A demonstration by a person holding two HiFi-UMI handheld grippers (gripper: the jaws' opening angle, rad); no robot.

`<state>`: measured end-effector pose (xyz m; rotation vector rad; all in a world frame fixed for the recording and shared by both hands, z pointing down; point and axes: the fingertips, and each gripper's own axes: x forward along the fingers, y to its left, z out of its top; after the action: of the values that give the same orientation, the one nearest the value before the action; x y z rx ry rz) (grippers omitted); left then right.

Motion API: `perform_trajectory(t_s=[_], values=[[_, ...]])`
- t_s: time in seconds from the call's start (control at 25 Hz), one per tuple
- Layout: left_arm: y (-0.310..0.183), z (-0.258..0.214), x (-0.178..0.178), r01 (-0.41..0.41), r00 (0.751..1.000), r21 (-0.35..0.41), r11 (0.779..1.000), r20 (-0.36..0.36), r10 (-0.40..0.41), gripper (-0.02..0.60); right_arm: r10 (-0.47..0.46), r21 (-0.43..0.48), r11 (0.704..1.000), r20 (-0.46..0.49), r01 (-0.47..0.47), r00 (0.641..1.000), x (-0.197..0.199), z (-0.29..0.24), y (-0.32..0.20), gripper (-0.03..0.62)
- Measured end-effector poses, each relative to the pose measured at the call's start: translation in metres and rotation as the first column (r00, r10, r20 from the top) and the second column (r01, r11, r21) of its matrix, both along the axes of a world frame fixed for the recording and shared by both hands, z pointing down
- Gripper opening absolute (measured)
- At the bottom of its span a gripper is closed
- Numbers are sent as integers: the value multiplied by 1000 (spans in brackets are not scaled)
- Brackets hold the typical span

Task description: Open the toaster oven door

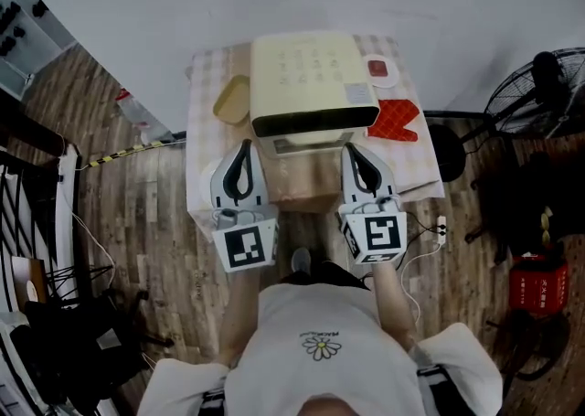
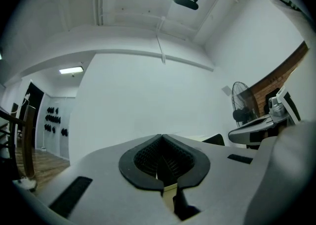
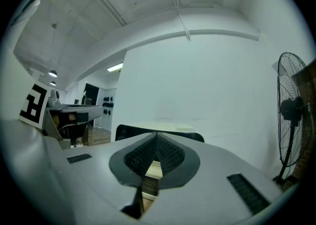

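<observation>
I hold my left gripper [image 1: 244, 145] and right gripper [image 1: 353, 149] pressed together, empty, side by side before the cream toaster oven [image 1: 309, 76] on the table [image 1: 206, 131].

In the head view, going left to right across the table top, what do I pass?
yellow tray → toaster oven → red mitt
</observation>
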<state>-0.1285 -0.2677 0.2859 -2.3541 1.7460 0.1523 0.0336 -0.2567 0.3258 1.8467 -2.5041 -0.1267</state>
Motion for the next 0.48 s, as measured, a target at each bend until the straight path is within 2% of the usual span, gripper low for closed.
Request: perform_trajectory(t_s=[0.16, 0.48], values=[[-5, 4, 3, 5, 1000, -9, 1000, 8, -5, 17, -9, -16, 1000, 75, 11, 997, 5, 1, -8, 9], [-8, 6, 10, 26, 999, -2, 1000, 23, -26, 18, -30, -28, 999, 95, 32, 995, 13, 5, -8, 9]])
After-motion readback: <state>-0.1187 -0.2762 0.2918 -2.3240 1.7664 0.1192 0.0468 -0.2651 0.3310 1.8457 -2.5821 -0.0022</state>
